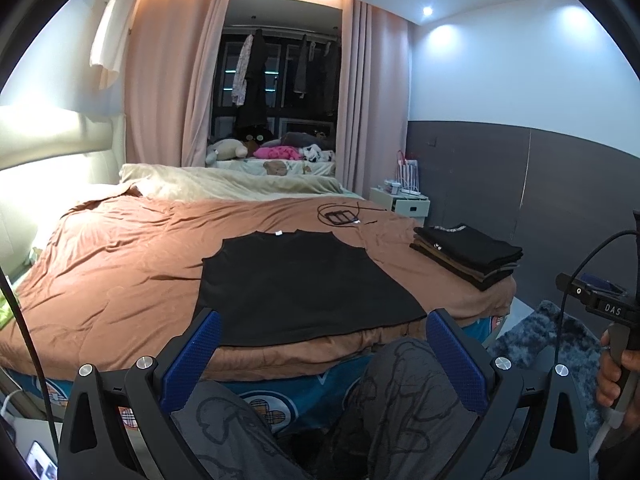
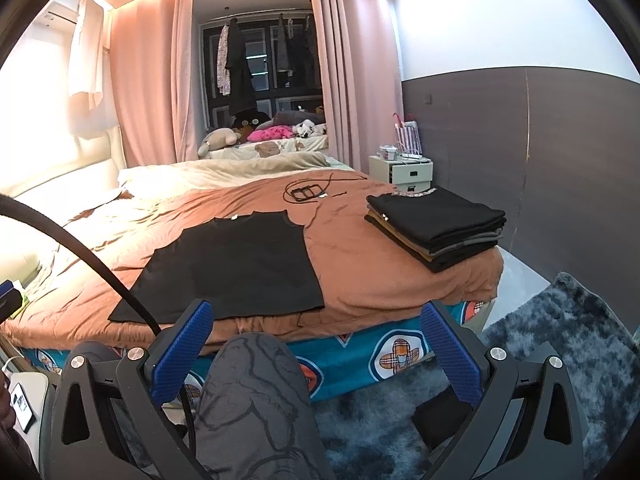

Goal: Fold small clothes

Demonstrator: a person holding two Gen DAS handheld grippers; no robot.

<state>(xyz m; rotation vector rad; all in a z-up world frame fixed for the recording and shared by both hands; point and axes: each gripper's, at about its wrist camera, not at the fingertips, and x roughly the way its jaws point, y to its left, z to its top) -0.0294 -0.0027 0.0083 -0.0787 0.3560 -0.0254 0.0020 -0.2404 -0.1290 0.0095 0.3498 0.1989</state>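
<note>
A black sleeveless shirt (image 1: 296,280) lies flat on the brown duvet (image 1: 120,264), near the bed's front edge. A stack of folded clothes (image 1: 468,254) sits at the right corner. The left gripper (image 1: 322,356) and the right gripper (image 2: 316,350) are both spread wide, holding nothing, above the person's knees. Only the left view shows the hand (image 1: 618,376) on the other handle; only the right view shows a phone (image 2: 22,404) low at left.

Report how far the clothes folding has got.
Done: a stack of folded clothes sits at the bed's right corner. In hand: nothing; the left gripper and right gripper are both open and short of the bed. Left: the black shirt lies spread flat on the brown cover, unfolded.
</note>
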